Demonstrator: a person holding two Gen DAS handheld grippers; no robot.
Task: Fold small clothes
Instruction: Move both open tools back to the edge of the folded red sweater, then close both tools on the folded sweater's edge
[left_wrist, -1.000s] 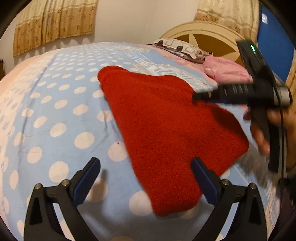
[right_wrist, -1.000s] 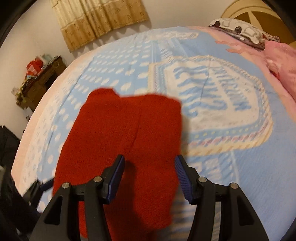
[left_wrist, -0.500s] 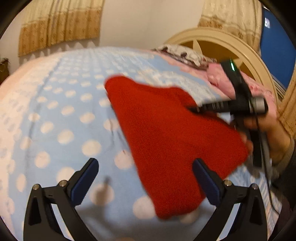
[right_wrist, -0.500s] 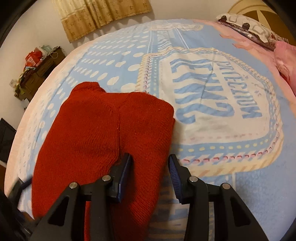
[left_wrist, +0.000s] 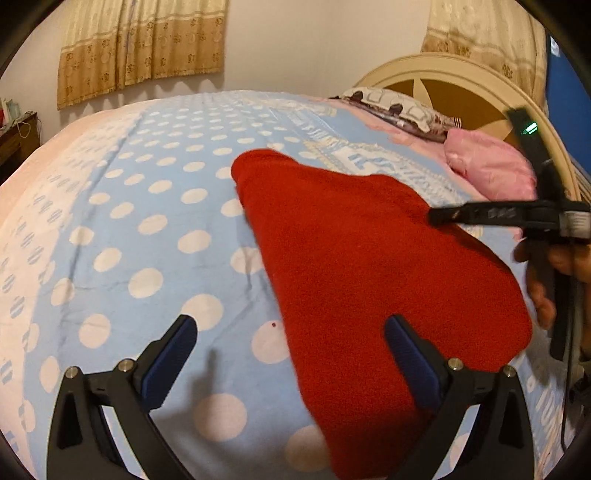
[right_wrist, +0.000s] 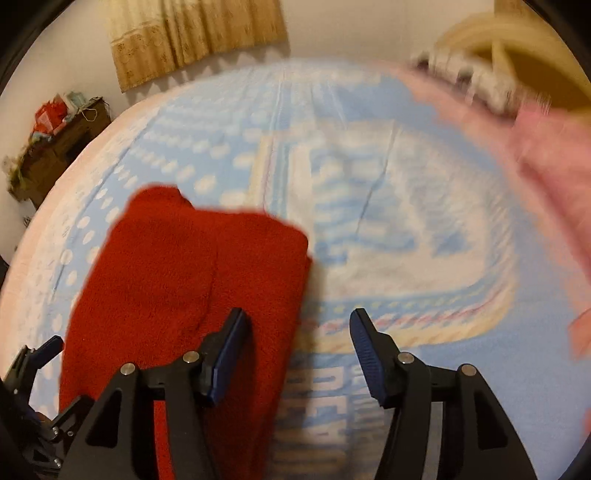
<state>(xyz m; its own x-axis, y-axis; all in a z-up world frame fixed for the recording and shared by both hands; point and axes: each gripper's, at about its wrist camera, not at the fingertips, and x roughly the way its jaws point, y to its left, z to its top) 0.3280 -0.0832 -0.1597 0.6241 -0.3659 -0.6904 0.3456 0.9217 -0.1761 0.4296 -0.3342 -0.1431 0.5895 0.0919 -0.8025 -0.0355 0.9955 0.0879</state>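
Note:
A red knitted garment (left_wrist: 362, 266) lies folded flat on the blue polka-dot bedspread (left_wrist: 140, 229). My left gripper (left_wrist: 291, 350) is open and empty, just above the garment's near left edge. In the left wrist view the right gripper (left_wrist: 443, 216) reaches in from the right over the garment's far edge. In the right wrist view my right gripper (right_wrist: 297, 343) is open and empty, over the right edge of the garment (right_wrist: 177, 284). That view is blurred by motion.
A pink bundle (left_wrist: 491, 170) and a patterned pillow (left_wrist: 395, 109) lie by the round headboard (left_wrist: 461, 88). A dark cabinet with clutter (right_wrist: 55, 144) stands by the wall at left. Curtains (left_wrist: 144, 48) hang behind the bed.
My right gripper has opened wider and swung right, off the garment's middle to its right edge. The garment lies still. My left gripper stays open and has barely moved.

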